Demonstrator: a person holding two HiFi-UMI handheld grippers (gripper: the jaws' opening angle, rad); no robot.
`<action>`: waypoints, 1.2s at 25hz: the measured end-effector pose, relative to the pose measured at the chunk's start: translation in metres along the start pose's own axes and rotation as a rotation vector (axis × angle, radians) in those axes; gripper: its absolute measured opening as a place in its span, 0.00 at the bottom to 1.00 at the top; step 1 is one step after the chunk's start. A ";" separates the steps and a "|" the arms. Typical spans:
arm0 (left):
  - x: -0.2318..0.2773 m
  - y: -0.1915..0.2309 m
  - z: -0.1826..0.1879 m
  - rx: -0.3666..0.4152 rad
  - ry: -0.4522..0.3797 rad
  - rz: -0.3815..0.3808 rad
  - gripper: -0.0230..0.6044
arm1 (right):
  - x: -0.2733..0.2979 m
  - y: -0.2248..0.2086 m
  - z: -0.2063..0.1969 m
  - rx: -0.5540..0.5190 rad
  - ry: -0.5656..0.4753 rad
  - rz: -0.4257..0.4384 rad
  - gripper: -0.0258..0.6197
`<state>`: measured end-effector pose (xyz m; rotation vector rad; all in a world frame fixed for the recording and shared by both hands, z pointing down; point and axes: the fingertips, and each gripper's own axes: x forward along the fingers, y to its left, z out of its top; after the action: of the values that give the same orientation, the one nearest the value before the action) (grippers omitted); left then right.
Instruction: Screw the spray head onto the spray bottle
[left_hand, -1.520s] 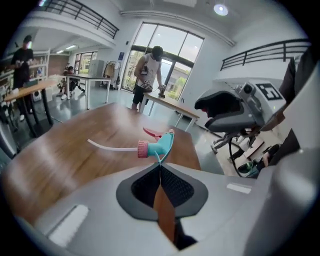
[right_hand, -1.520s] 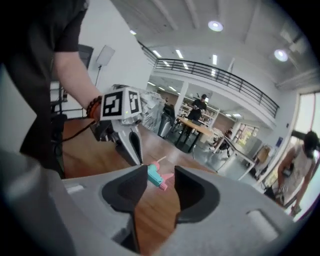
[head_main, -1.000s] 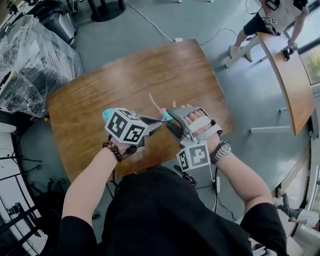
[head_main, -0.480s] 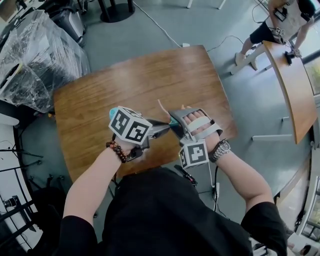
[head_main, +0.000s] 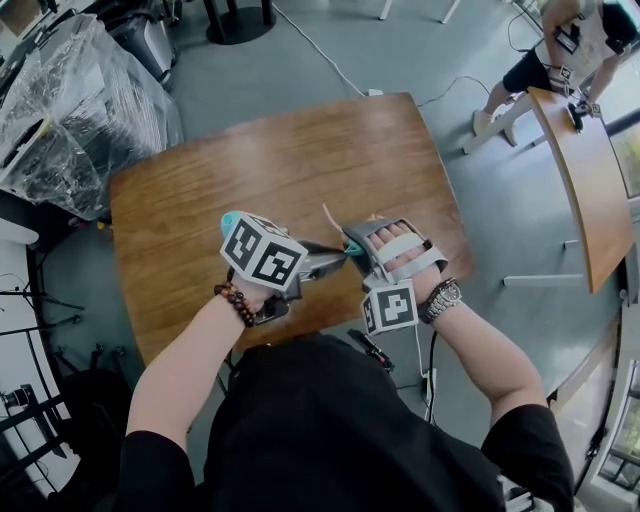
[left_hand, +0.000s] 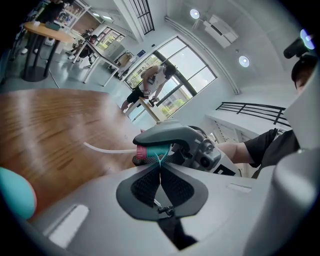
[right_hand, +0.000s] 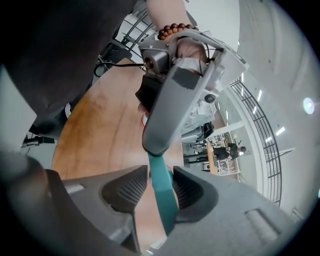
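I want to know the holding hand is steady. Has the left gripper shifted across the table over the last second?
No, not noticeably. The left gripper stays over the table's near half; its slight shift in the picture matches the table's own.

Left tongs (left_hand: 160, 162) pinch spray head (left_hand: 157, 150) above table (left_hand: 50, 120).

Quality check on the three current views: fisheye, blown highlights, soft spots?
Head view: strong barrel distortion, the wooden table edges bow; light is even. Left gripper view: dark vignette at the corners, windows blown out, table sheen smeared. Right gripper view: heavy vignette, ceiling lights flare, the teal spray head in the foreground looks reasonably sharp.
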<state>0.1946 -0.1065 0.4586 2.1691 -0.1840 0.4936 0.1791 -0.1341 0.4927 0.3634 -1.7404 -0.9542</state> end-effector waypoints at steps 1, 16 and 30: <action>0.000 0.000 -0.001 0.000 0.000 0.001 0.07 | 0.000 0.000 -0.001 -0.001 0.000 -0.005 0.26; -0.028 0.003 -0.001 0.100 -0.058 0.093 0.38 | -0.003 -0.007 0.006 0.044 0.014 -0.018 0.25; -0.177 0.015 -0.035 0.362 -0.173 0.288 0.28 | -0.010 -0.044 0.028 0.205 0.100 -0.001 0.25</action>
<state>0.0195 -0.0951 0.4155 2.5564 -0.5437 0.5318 0.1489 -0.1433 0.4502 0.5357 -1.7500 -0.7473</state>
